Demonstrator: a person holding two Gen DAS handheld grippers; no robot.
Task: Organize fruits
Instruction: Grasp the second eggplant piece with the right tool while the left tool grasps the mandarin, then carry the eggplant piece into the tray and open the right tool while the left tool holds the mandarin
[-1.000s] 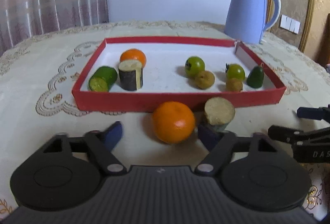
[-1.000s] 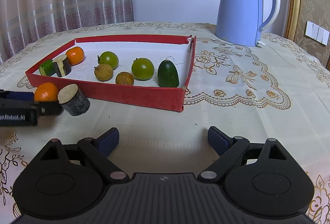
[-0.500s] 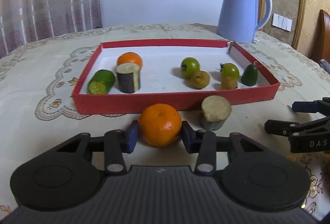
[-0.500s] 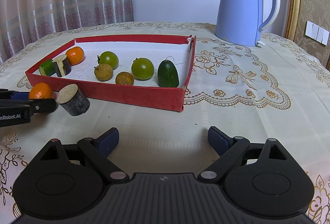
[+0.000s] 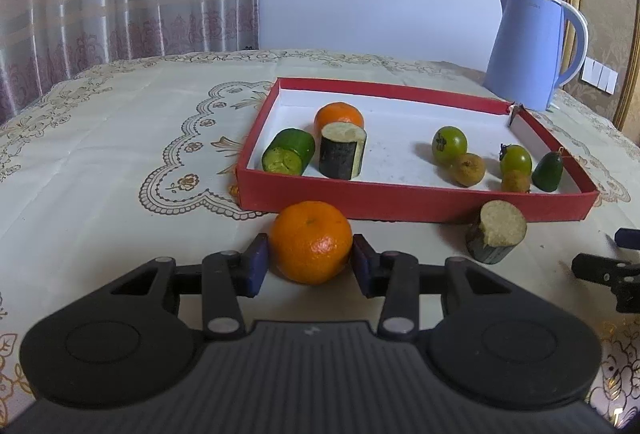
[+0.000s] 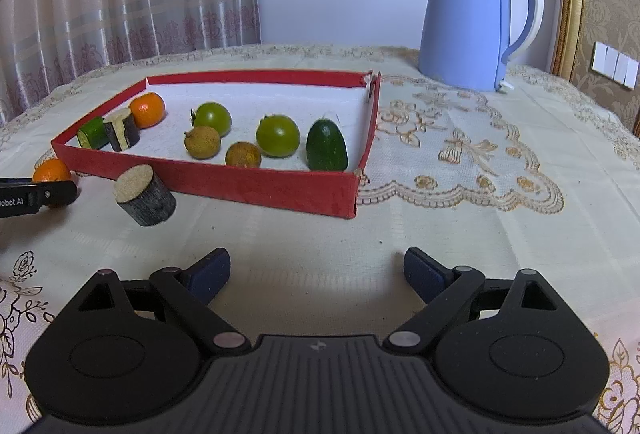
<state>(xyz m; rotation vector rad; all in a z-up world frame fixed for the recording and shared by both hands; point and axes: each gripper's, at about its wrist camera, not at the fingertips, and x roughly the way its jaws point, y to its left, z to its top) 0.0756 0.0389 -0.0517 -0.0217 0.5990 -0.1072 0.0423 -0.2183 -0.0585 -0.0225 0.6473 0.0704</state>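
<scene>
An orange (image 5: 311, 242) rests on the tablecloth just before the red tray (image 5: 400, 200), and my left gripper (image 5: 310, 263) is shut on it, a blue pad pressed to each side. In the right wrist view this orange (image 6: 52, 170) peeks out behind a left finger (image 6: 44, 194). A cut eggplant piece (image 5: 496, 232) lies on the cloth to its right. The tray holds another orange (image 5: 339, 116), a cucumber piece (image 5: 289, 151), an eggplant piece (image 5: 343, 150), two green tomatoes, two brown fruits and a dark green fruit (image 5: 548, 172). My right gripper (image 6: 316, 270) stands open over bare cloth.
A blue kettle (image 6: 476, 18) stands behind the tray's far right corner. The tray's front wall (image 6: 256, 186) runs between the grippers and the fruit inside. Curtains hang behind the table on the left. The lace-patterned cloth (image 6: 480, 162) spreads right of the tray.
My left gripper closed its pads on the orange in front of the tray, then shifted sideways, so the tray now sits further right in its view. The right gripper stayed still and open.
</scene>
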